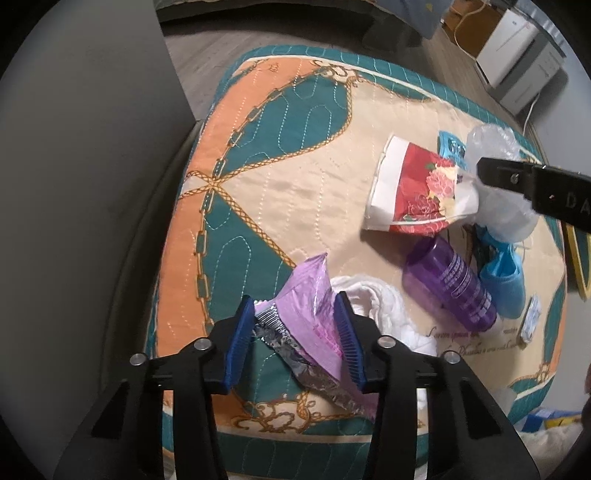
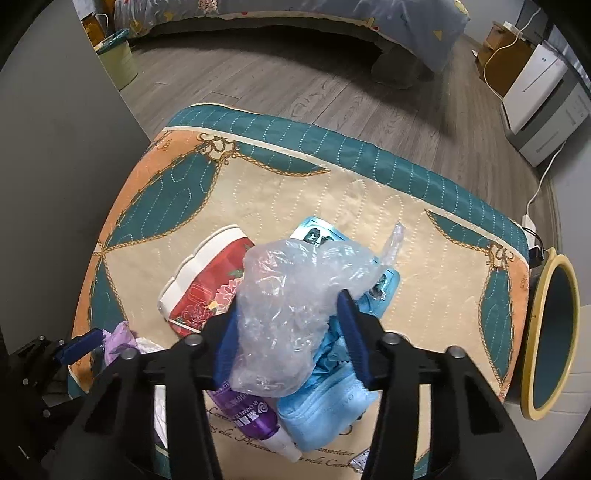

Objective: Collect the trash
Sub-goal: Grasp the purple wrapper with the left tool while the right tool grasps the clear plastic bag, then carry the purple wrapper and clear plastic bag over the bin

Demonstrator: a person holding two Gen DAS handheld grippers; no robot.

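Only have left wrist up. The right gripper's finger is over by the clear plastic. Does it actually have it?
Observer: Yes. In the right wrist view, the right gripper has both pads pressed on the crumpled clear plastic bag.
Operator: Anything caught with it?
Observer: Can't tell. The blue cloth lies directly under the bag, against the right-hand pad.
Operator: Bin anywhere?
Observer: A pale green bin stands on the floor beyond the mat, far left in the picture, near the bed.
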